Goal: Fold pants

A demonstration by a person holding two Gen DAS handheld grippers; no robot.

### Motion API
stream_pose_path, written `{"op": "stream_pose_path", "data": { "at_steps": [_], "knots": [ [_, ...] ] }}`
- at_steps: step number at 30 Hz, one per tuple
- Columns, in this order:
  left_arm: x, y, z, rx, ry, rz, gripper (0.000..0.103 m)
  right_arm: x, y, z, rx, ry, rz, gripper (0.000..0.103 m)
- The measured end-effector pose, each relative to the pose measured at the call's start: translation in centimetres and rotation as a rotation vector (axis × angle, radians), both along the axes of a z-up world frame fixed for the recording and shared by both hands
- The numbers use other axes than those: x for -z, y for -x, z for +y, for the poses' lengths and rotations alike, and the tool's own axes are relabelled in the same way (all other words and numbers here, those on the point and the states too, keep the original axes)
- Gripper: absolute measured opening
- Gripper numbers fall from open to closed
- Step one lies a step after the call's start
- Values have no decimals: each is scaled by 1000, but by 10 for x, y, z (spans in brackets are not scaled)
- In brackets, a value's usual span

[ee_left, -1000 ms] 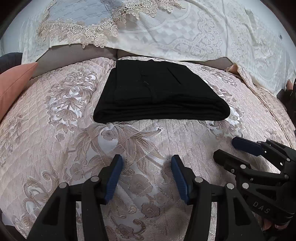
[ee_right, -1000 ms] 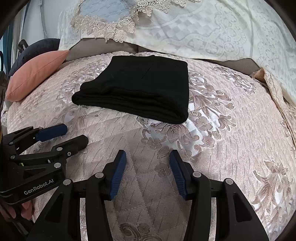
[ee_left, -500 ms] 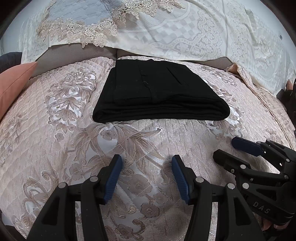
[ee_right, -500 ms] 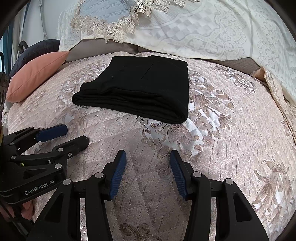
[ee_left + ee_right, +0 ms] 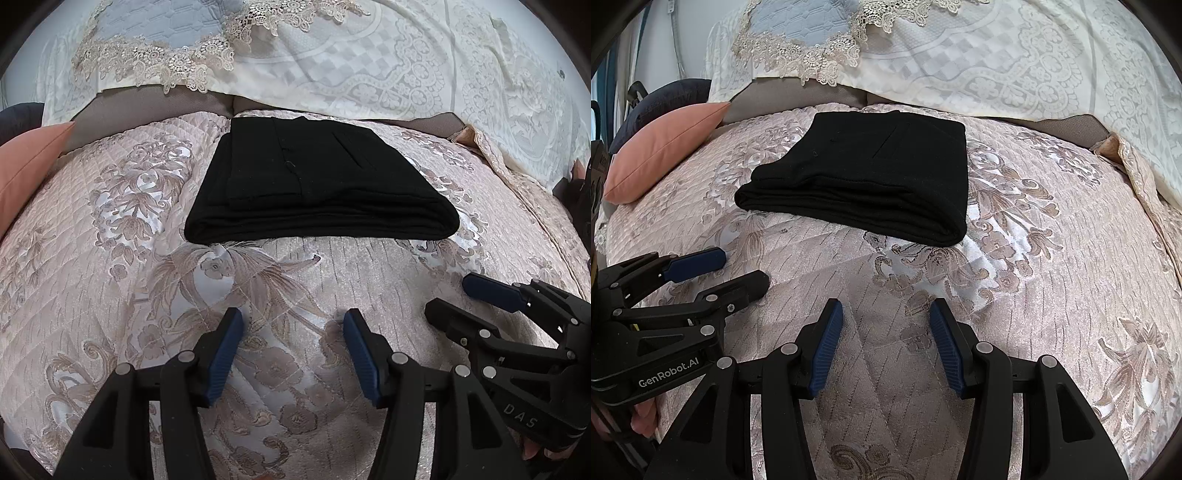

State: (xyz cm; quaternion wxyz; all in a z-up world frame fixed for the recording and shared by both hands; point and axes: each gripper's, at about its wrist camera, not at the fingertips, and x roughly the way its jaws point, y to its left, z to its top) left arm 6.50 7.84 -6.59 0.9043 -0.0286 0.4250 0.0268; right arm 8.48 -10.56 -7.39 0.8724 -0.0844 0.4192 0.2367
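The pants point(image 5: 317, 184) lie folded compact at the bed's point(image 5: 110, 295) far side; left gripper point(image 5: 293, 352) and right gripper point(image 5: 884, 341) hover near, jaws wide, empty, likely finished.

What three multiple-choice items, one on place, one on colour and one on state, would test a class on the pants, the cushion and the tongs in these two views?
1. Where do the pants lie?
A. on the quilted cover
B. on the floor
C. between the tongs

2. What colour is the cushion at the left edge?
A. green
B. salmon pink
C. white

3. How do the left tongs and right tongs stand?
A. both shut on cloth
B. one open, one shut
C. both open and empty

Answers: 1 A, the pants rest as a flat folded stack on the floral quilted cover. 2 B, the cushion is plainly salmon pink in both views. 3 C, each pair shows a wide gap with only the cover behind it.
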Motion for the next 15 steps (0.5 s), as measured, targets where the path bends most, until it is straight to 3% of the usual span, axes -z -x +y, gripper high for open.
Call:
{"op": "stream_pose_path", "data": {
  "at_steps": [15],
  "knots": [
    [0,-1,-1,-4,4,9,64,0,0,0,1,0,0,50]
  ]
}}
